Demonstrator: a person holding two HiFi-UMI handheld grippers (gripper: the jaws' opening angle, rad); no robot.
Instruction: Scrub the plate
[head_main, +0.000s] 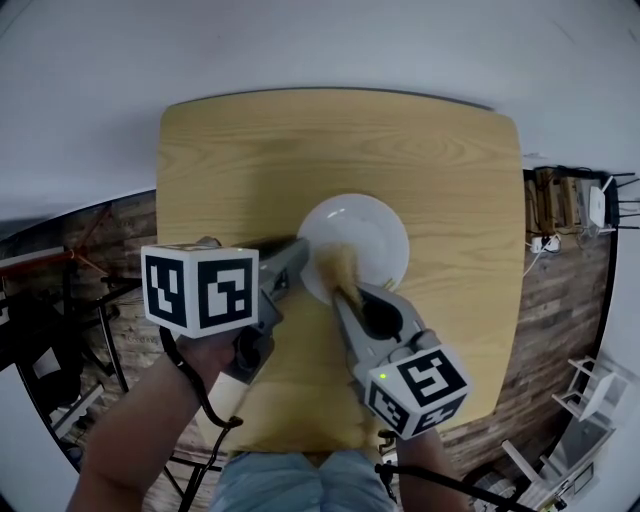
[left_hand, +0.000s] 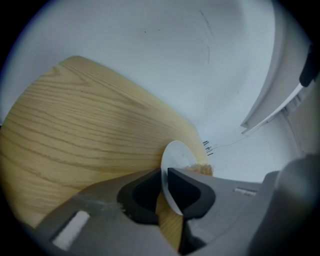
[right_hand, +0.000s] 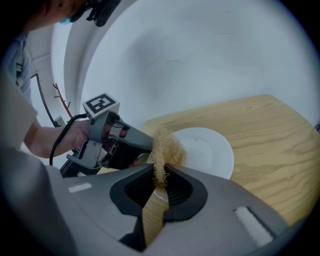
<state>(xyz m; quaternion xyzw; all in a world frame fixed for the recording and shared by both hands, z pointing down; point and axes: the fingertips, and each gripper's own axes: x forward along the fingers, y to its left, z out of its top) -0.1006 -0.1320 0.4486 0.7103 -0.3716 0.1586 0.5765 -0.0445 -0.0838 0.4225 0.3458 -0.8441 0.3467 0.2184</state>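
My left gripper (head_main: 298, 262) pinches the plate (head_main: 372, 232) at 9 o'clock, right gripper (head_main: 347, 297) clamps the scrubber (head_main: 338, 265); hard strokes could unseat the plate.

Pale wooden table (head_main: 440, 180) with clear grain and a smooth, low-sheen finish. White plate (head_main: 380, 235), smooth and lightly glossy, like glazed ceramic. Tan scrub pad (head_main: 340, 265), coarse, dry and fibrous, with frayed strands. The left gripper (head_main: 300, 262) and right gripper (head_main: 347, 296) have matt grey plastic bodies with duller black jaw linings. Their marker cubes (head_main: 200, 290) are matt white with black print. The floor (head_main: 565, 300) is dark, rough-looking wood planks.
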